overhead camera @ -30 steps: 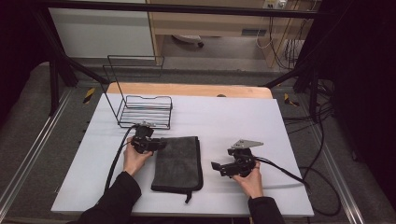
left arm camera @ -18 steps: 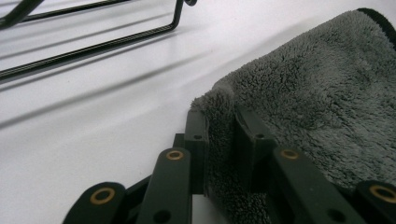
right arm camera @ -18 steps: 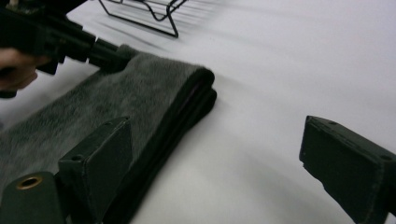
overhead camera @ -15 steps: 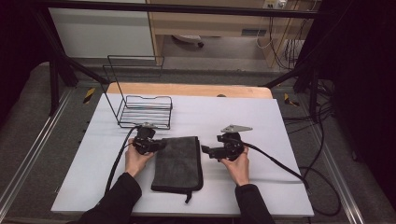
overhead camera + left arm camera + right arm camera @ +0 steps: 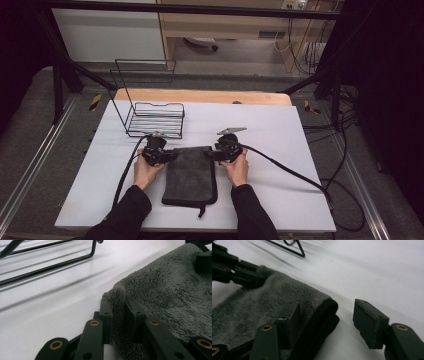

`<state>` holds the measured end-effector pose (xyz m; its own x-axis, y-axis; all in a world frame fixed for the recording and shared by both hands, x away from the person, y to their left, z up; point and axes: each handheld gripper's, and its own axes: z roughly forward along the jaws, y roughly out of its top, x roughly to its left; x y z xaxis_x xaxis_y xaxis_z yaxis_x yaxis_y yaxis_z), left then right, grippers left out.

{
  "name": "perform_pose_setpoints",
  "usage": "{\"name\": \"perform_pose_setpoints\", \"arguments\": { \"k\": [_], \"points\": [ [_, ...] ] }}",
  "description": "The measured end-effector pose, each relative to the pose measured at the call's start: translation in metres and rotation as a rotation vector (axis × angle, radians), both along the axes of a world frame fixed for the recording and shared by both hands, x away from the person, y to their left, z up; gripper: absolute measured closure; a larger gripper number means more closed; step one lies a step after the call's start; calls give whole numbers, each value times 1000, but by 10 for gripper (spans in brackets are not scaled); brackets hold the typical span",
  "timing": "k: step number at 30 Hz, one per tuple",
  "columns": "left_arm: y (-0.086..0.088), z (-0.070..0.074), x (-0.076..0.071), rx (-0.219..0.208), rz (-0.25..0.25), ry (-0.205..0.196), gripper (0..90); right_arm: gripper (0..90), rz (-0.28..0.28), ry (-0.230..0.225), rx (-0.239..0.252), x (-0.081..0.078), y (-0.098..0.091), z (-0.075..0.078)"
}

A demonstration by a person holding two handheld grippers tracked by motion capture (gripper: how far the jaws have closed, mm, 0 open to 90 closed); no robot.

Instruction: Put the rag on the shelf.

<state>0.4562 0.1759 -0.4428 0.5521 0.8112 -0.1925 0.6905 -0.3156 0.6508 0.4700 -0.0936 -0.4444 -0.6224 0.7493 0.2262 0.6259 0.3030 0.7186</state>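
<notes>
Folded grey towel [image 5: 191, 175] flat on white table [image 5: 300, 150], near wire rack [image 5: 150, 117], left gripper [image 5: 117, 315] clenched on its far left corner, right gripper [image 5: 327, 315] closing around far right corner, pads not yet pressing

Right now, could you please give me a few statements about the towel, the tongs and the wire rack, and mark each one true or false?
1. The left tongs are clamped on a corner of the grey towel. True.
2. The right tongs are shut tight on the towel. False: they have just been closing, but a gap remains; the far corner of the folded towel lies between the jaws, with one pad still clear of it.
3. The towel lies inside the wire rack. False: it lies flat on the white table, in front of the rack.
4. The wire rack holds nothing. True.
5. The towel is bright red. False: it is dark grey.
</notes>
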Motion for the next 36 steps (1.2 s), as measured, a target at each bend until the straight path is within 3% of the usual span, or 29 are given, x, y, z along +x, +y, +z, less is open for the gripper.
{"name": "perform_pose_setpoints", "arguments": {
  "k": [6,7,22,27,32,35,36],
  "points": [
    [0,0,0,1,-5,-6,765,470,25,15,-11,1,1,-5],
    [0,0,-1,3,-5,-9,764,518,33,31,0,1,1,-6],
    [3,-1,1,-19,-3,11,775,759,27,149,65,3,2,-6],
    [3,0,1,-22,-2,10,797,787,15,160,77,3,1,-4],
    [10,5,0,-64,4,17,807,792,16,165,113,2,-3,1],
    [11,8,-1,-76,-1,6,808,792,23,149,131,-1,-4,7],
    [11,12,-4,-79,-8,-18,808,792,25,142,136,-2,-5,8]
  ]
}}
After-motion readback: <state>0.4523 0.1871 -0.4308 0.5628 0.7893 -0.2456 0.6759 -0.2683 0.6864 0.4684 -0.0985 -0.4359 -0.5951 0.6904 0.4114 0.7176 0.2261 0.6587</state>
